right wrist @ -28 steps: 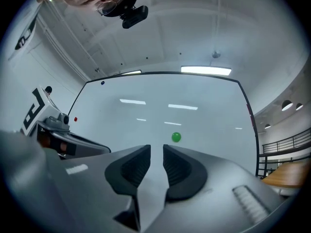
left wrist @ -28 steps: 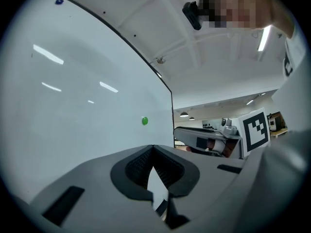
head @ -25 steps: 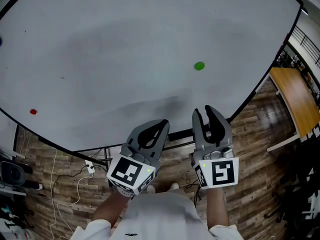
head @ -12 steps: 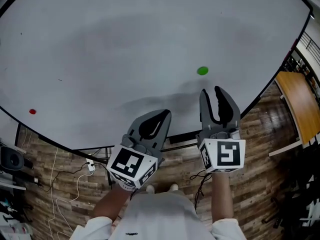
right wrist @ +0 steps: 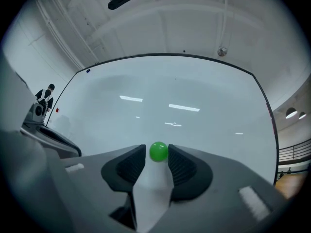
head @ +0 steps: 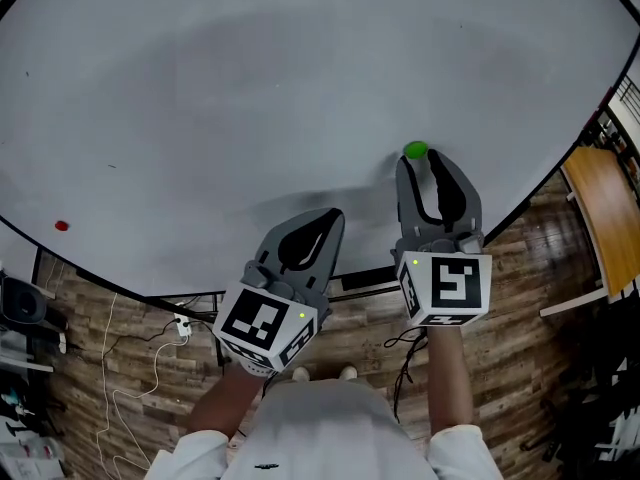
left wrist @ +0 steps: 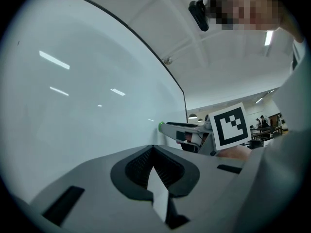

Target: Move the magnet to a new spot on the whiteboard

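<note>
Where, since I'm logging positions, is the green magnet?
Head view: on the whiteboard's lower right, the green magnet sits between the tips of the right hand-held gripper, whose jaws have just been opening.

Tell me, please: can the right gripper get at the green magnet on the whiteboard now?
Probably yes. The right gripper has just been opening its jaws; they stand apart, with the green magnet in the gap at their tips. Nothing on the whiteboard blocks the way.
</note>
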